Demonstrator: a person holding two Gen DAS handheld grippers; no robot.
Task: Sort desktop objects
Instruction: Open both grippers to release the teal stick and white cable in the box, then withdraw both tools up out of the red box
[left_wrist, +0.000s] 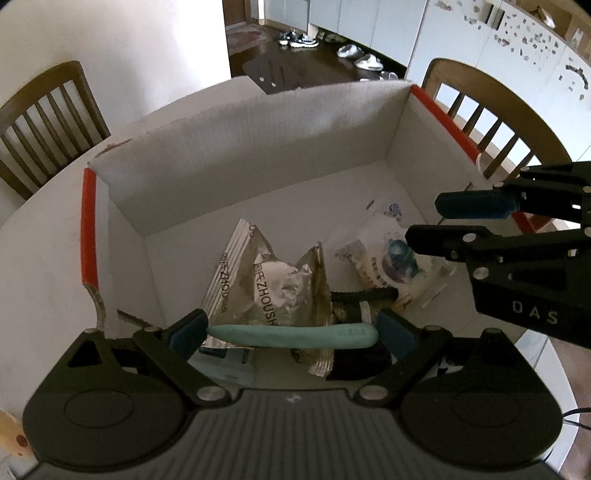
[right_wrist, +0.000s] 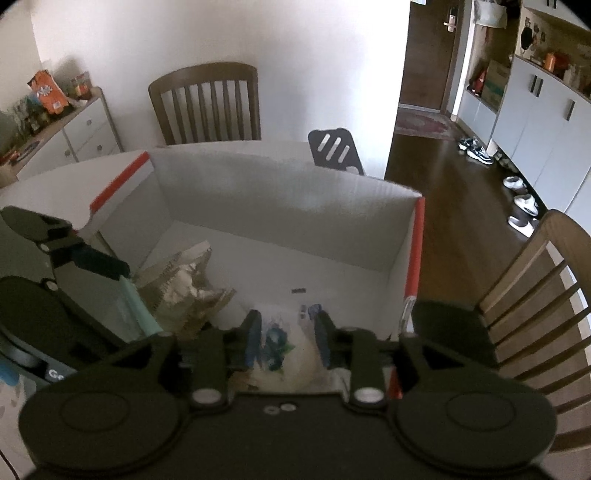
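Over the white table (left_wrist: 40, 236) I see a white cardboard box (left_wrist: 258, 155) with red-taped edges; two wooden chairs (left_wrist: 48, 122) at ten and two o'clock, dark floor beyond. My left gripper (left_wrist: 291, 334) clamps one teal tool (left_wrist: 291, 336) endwise. One silver snack wrapper (left_wrist: 266, 284) lies inside. My right gripper (right_wrist: 286, 338) stands slightly parted over one clear printed bag (right_wrist: 291, 350), not pinching it.
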